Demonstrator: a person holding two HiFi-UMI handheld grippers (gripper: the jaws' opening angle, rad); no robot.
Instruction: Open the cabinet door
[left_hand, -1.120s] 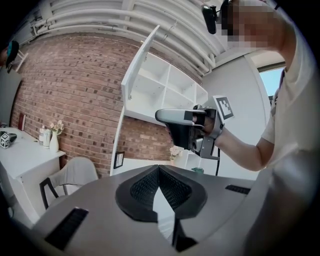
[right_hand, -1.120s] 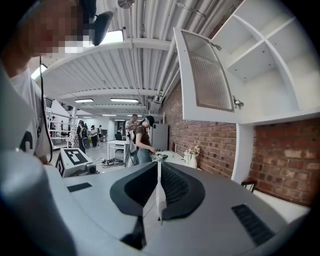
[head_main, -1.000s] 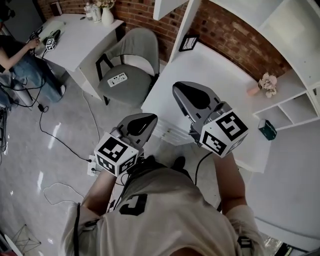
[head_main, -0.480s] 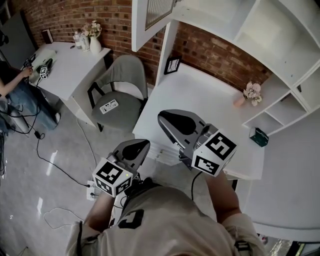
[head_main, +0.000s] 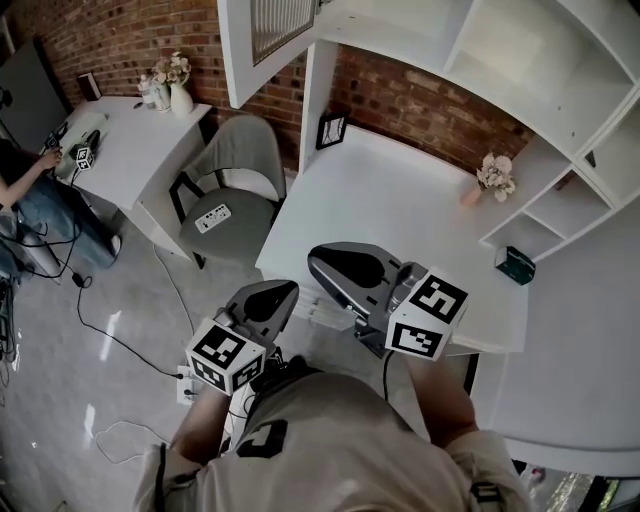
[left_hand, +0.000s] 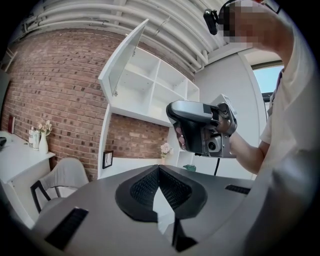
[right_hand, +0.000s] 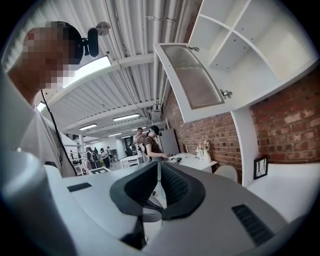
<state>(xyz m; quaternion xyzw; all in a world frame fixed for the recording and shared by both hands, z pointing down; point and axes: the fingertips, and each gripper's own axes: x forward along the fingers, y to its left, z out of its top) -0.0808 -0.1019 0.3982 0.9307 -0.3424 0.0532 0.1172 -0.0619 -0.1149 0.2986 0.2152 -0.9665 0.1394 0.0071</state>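
The white cabinet door (head_main: 268, 30) with its ribbed glass panel hangs swung out and upward from the wall shelves; it also shows as the door (left_hand: 122, 55) and the door (right_hand: 192, 80) in the gripper views. My left gripper (head_main: 283, 290) is shut and holds nothing, low over the floor beside the desk, far below the door. My right gripper (head_main: 318, 260) is shut too and holds nothing, hovering at the desk's near edge. In the left gripper view its jaws (left_hand: 159, 169) meet, and the right gripper's body (left_hand: 200, 127) hangs ahead. The right gripper (right_hand: 159, 165) looks past the door into the room.
A white desk (head_main: 400, 200) carries a picture frame (head_main: 330, 130), a flower pot (head_main: 493, 177) and a teal box (head_main: 515, 265). Open shelves (head_main: 560, 90) rise at the right. A grey chair (head_main: 235, 190), a second desk (head_main: 135, 135), a seated person (head_main: 30, 190) and floor cables lie left.
The head view has tilted up, so more of the open door and the shelves shows. Both grippers now sit lower in the frame, nearer my body. The right gripper has rolled slightly.
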